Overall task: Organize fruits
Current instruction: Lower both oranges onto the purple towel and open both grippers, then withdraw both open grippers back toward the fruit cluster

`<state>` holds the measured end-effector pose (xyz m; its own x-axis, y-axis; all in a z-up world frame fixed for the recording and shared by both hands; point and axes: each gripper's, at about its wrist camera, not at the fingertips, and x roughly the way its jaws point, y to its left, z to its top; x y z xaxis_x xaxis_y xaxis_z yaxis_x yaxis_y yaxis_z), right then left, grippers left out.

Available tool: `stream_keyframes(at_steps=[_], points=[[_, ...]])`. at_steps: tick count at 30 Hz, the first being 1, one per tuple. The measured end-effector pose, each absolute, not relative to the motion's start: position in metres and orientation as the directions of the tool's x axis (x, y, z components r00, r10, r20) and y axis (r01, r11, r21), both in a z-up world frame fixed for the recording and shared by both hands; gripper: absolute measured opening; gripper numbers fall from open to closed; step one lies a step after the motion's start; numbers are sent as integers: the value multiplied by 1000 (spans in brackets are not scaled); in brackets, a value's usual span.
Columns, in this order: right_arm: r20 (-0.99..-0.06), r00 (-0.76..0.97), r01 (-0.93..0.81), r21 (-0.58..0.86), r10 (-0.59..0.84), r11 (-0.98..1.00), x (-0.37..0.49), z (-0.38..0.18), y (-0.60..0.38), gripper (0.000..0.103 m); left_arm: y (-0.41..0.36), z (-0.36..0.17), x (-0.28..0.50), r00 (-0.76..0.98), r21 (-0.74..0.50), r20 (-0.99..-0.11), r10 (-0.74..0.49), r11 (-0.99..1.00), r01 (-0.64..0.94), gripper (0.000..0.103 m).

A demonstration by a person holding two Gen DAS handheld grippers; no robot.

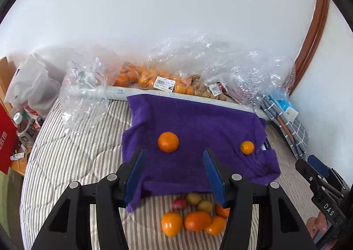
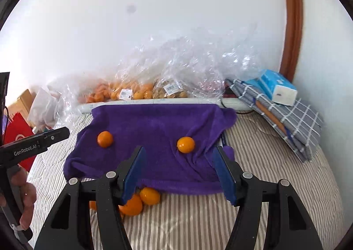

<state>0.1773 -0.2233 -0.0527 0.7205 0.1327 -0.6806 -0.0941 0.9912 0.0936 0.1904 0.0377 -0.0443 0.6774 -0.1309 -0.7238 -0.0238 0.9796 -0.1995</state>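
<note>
A purple towel (image 1: 198, 131) (image 2: 158, 126) lies on the striped bed. Two oranges sit on it: a larger one (image 1: 168, 142) (image 2: 105, 139) to the left and a smaller one (image 1: 247, 147) (image 2: 186, 144) to the right. A pile of loose fruit (image 1: 194, 214) (image 2: 141, 201), oranges, yellow fruits and a red one, lies at the towel's near edge. My left gripper (image 1: 174, 175) is open and empty, just short of the larger orange. My right gripper (image 2: 179, 175) is open and empty, just short of the smaller orange.
Clear plastic bags of oranges (image 1: 154, 78) (image 2: 128, 92) and brown fruit (image 2: 169, 91) line the wall behind the towel. A folded checked cloth (image 2: 286, 117) with a tissue box (image 2: 275, 86) lies at the right. A red bag (image 1: 6, 139) and bottles stand left of the bed.
</note>
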Motion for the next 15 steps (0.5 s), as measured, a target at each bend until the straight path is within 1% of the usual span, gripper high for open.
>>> stream_keyframes(at_steps=[6, 15], points=[[-666, 741, -43, 78, 84, 996, 130, -22, -233, 63, 43, -17, 146, 702, -230, -695, -152, 973, -16, 53], [-665, 741, -59, 68, 90, 996, 65, -3, -233, 63, 35, 2, 93, 716, -227, -674, -182, 973, 34, 53]])
